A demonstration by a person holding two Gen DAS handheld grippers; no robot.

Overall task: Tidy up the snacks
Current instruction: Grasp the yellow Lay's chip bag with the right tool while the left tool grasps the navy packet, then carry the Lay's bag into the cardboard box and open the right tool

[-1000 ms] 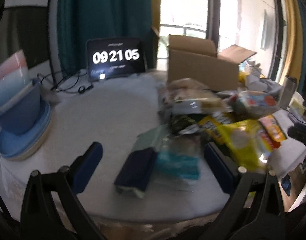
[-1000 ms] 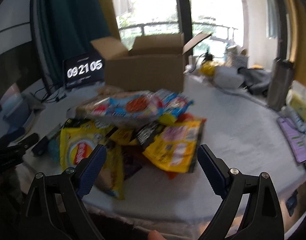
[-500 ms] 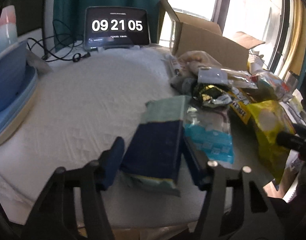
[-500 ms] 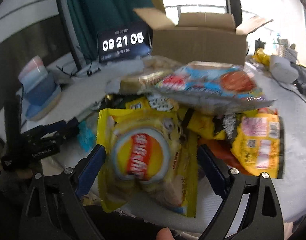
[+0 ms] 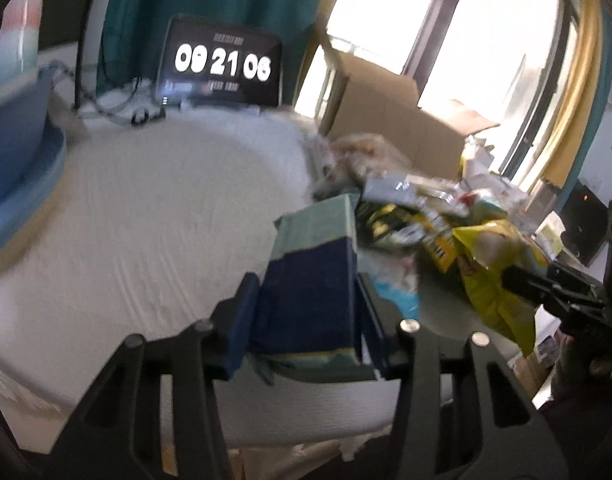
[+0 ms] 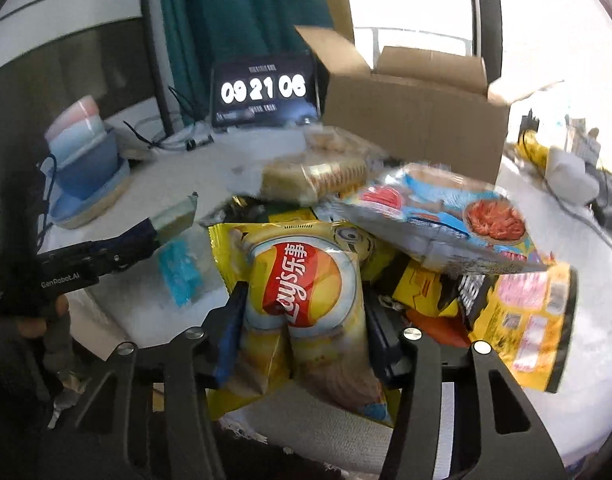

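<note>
Left wrist view: your left gripper [image 5: 306,320] has just been closing, and its blue pads now press both sides of a navy-and-pale-green packet [image 5: 312,284] at the near edge of the white-covered table [image 5: 146,216]. In the right wrist view, your right gripper [image 6: 302,336] has likewise been closing and now pinches a yellow chip bag [image 6: 302,300] at the front of the snack pile [image 6: 426,240], its sides visibly squeezed in. The open cardboard box [image 6: 414,128] stands behind the pile (what lies inside it cannot be seen), so sorting looks barely begun: nearly every packet is heaped loose on the table, and both gripped items rest there unlifted. Readable writing: the chip bag says "Lay's" with Chinese characters, the clock screen [image 6: 264,90] reads 09 21 06, and the left gripper's body is marked "GenRobot.AI".
</note>
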